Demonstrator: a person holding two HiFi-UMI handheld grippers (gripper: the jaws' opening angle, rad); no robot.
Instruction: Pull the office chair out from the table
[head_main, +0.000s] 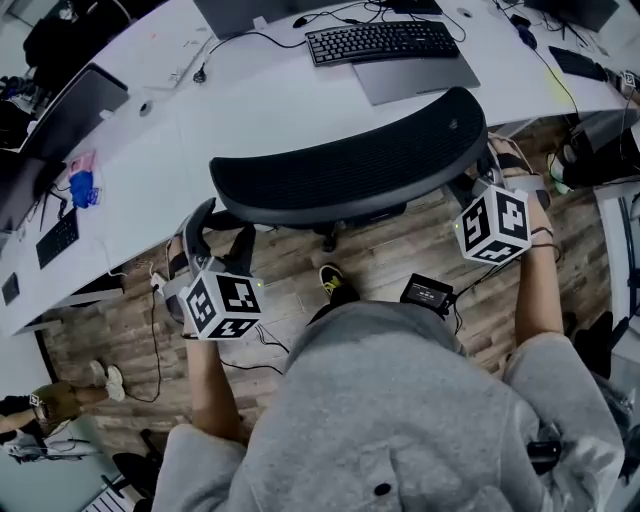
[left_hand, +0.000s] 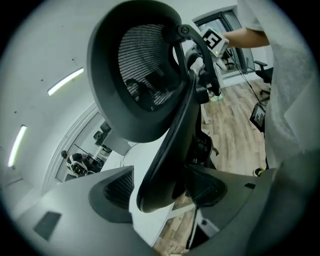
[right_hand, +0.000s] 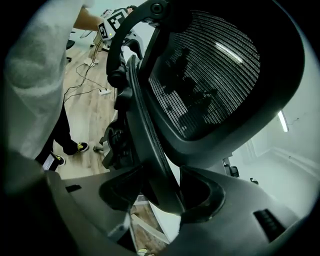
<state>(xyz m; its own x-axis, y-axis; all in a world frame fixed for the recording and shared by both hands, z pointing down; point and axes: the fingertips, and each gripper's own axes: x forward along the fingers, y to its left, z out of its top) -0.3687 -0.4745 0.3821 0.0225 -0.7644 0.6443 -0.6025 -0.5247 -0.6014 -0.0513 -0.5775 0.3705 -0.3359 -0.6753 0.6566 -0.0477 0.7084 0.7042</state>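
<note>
Office chair (head_main: 350, 160): pushed in at the white table (head_main: 240, 100), backrest toward the person.
Left gripper (left_hand: 165, 192): jaws apart, left armrest (left_hand: 167, 150) between them.
Right gripper (right_hand: 165, 192): jaws apart around right armrest (right_hand: 152, 150).

Setting: an office. A long curved white surface (head_main: 250, 120) carries a black keyboard (head_main: 382, 42) and a grey slab, probably a closed laptop (head_main: 418, 76). A mesh-backed office chair (head_main: 350, 160) is tucked against it. Wood-plank floor (head_main: 390, 255); strip lights (left_hand: 65, 81) on the ceiling.
</note>
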